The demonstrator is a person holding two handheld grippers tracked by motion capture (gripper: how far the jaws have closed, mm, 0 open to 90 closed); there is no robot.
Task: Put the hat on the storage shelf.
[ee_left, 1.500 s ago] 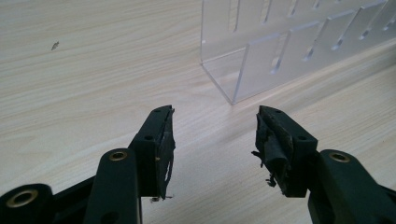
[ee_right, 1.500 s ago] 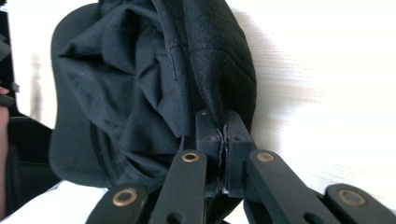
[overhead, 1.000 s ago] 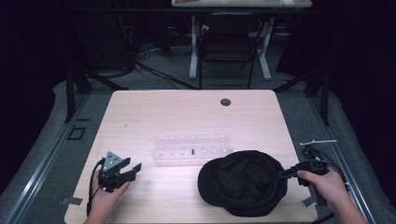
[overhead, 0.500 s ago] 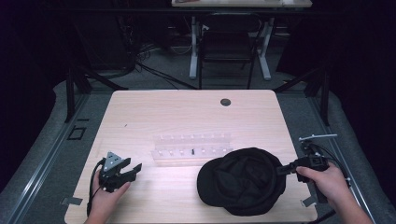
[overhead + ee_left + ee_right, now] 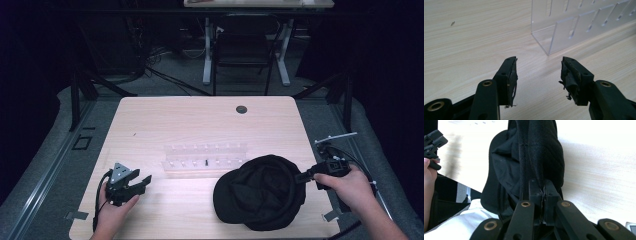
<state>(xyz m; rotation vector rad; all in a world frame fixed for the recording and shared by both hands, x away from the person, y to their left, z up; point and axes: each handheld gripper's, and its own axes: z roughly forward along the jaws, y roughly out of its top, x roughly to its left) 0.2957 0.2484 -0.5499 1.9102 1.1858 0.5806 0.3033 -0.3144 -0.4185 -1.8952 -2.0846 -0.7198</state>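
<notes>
A black cap [image 5: 260, 192] hangs over the near right part of the wooden table [image 5: 200, 125]. My right gripper [image 5: 302, 176] is shut on the cap's right edge and holds that side lifted. In the right gripper view the pinched black fabric of the cap [image 5: 534, 157] rises straight up from the right gripper [image 5: 543, 192], its jaws pressed together. My left gripper [image 5: 142, 183] rests near the front left of the table, open. In the left gripper view nothing lies between the fingertips of the left gripper [image 5: 537, 72].
A clear acrylic rack [image 5: 205, 156] with slots lies across the table's middle, and its near corner [image 5: 564, 32] stands just beyond my left jaws. A small round hole [image 5: 241, 109] sits near the far edge. A dark chair and desk legs stand beyond the table.
My right gripper has risen and drawn the cap's right edge up with it, so the cap looks bunched and more upright. The left gripper has stayed in place.
</notes>
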